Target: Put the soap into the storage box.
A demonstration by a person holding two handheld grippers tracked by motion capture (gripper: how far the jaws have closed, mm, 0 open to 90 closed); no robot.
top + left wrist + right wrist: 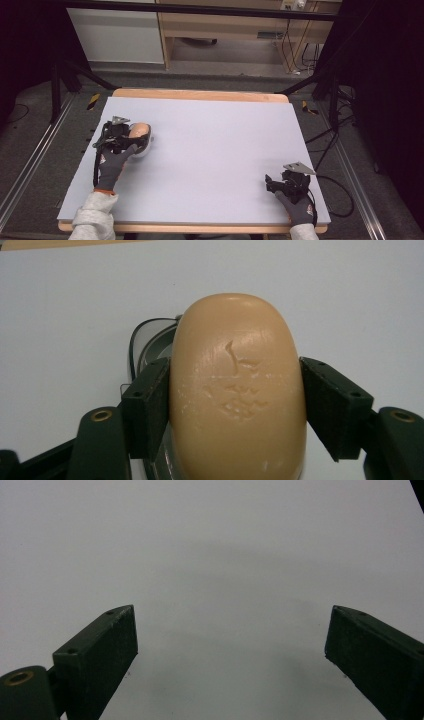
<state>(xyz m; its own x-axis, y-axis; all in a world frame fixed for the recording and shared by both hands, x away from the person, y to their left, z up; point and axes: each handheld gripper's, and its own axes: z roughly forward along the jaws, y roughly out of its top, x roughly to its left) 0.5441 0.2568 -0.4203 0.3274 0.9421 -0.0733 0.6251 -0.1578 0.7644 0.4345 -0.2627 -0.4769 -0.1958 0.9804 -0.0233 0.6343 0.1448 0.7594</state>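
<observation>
- Big pale grey table [210,150] with a wooden edge, taking up the middle of the high view.
- Left gripper [131,139] is out over the table's left side, gloved hand [112,165] behind it, jaws clamped on either flank of a soap bar [237,390].
- Right gripper [272,184] sits near the table's front right corner, jaws spread wide with bare tabletop between them.
- That soap bar: tan, smooth, rounded oval, waxy sheen, with scuffs and a small crack pressed into its top face.
- Beneath it, a shallow grey dish [145,342] with a dark rim peeks out on the left.
</observation>
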